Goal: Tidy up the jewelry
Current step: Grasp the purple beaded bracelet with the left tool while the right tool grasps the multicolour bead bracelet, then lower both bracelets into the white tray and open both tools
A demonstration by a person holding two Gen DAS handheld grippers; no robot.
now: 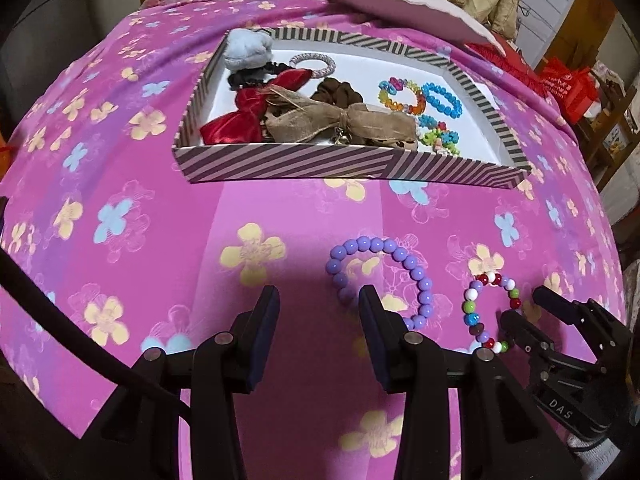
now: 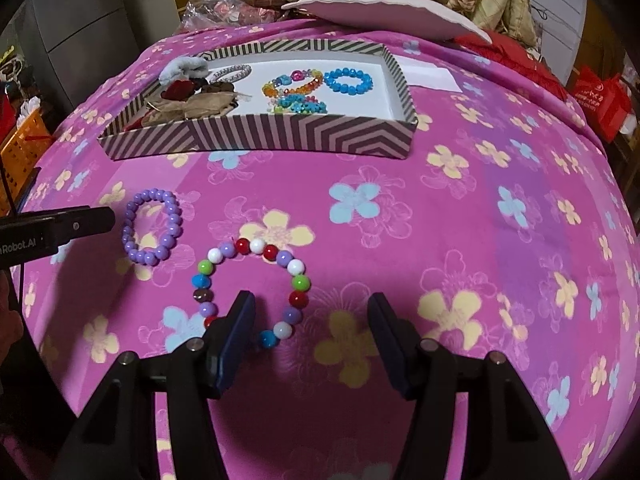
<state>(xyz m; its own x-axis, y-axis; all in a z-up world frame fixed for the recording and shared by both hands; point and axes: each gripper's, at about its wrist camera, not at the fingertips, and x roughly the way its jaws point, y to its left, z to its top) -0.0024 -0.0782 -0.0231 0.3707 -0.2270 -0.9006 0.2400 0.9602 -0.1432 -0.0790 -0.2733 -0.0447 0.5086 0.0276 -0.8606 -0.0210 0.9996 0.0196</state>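
Observation:
On the pink flowered cloth lies a purple bead bracelet [image 1: 400, 254] [image 2: 174, 220]. Just right of it is a bracelet of mixed red, white, green and blue beads [image 1: 469, 307] [image 2: 296, 267]. My left gripper [image 1: 318, 300] is open just above the cloth, its right finger over the purple ring's near left edge, nothing between the pads. My right gripper [image 2: 311, 304] [image 1: 522, 305] is open too. Its left finger sits inside the mixed ring, whose right arc lies loose between the fingers. The striped box [image 1: 344, 165] [image 2: 280, 136] beyond holds bows, scrunchies and bright bead bracelets.
A white cushion [image 1: 400, 4] and folded quilts lie behind the box. A red bag [image 1: 568, 88] stands at the far right, an orange basket [image 2: 24, 148] off the left edge. A white card [image 2: 430, 74] lies right of the box. One left-gripper finger [image 2: 86, 220] shows beside the purple bracelet.

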